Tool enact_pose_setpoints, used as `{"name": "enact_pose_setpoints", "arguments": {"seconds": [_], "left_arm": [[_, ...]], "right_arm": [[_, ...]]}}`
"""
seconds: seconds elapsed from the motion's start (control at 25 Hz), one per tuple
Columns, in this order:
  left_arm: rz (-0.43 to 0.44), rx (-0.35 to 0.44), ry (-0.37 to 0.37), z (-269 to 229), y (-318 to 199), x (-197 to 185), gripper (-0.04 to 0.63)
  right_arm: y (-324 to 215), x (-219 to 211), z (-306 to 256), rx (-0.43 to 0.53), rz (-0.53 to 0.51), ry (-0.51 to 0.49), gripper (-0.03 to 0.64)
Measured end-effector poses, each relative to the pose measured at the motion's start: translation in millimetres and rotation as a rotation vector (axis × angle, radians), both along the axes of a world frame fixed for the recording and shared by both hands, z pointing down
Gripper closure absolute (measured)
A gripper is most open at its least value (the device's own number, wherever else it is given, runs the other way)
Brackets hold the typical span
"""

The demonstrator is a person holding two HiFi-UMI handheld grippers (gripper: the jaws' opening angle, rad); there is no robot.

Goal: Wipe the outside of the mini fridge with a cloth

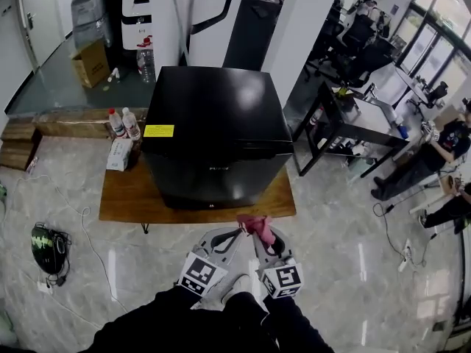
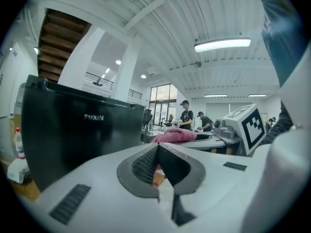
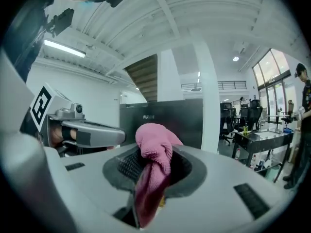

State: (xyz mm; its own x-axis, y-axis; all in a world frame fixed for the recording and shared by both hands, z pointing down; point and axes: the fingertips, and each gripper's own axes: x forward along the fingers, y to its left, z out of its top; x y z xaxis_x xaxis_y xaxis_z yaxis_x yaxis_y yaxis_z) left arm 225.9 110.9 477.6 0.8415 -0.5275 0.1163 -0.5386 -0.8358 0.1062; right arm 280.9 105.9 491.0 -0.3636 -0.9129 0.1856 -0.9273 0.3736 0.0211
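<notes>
At six o'clock from the mini fridge (image 1: 213, 134) on the tabletop (image 1: 121, 197): right tongs (image 1: 263, 235) clenched on pink cloth (image 1: 255, 223), left tongs (image 1: 235, 234) clenched empty; fridge sides hidden from overhead.

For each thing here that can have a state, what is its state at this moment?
Fridge: door closed, standing upright on the table.
Cloth: bunched up, clamped in the right gripper.
Right gripper: fingers shut on the cloth.
Left gripper: fingers shut, nothing between them.
Bottles: upright, caps on.
</notes>
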Motion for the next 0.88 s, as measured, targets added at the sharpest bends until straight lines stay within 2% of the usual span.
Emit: {"name": "enact_pose_setpoints", "arguments": {"seconds": [0.2, 0.44, 0.56, 0.88], "left_arm": [[0.015, 0.055, -0.001, -27.0, 10.6, 35.6, 0.589], [-0.034, 0.067, -0.002, -45.4, 1.8, 84.2, 0.589], [-0.057, 0.071, -0.004, -46.8, -5.7, 120.5, 0.589], [-0.203, 0.097, 0.007, -64.6, -38.8, 186.5, 0.589]], "right_arm": [[13.5, 42.6, -30.3, 0.052, 0.006, 0.028, 0.508], [11.9, 102.6, -58.3, 0.09, -0.031, 0.033, 0.507], [6.5, 143.7, -62.9, 0.106, -0.051, 0.057, 0.506], [-30.8, 209.9, -72.2, 0.112, -0.192, 0.172, 0.506]]}}
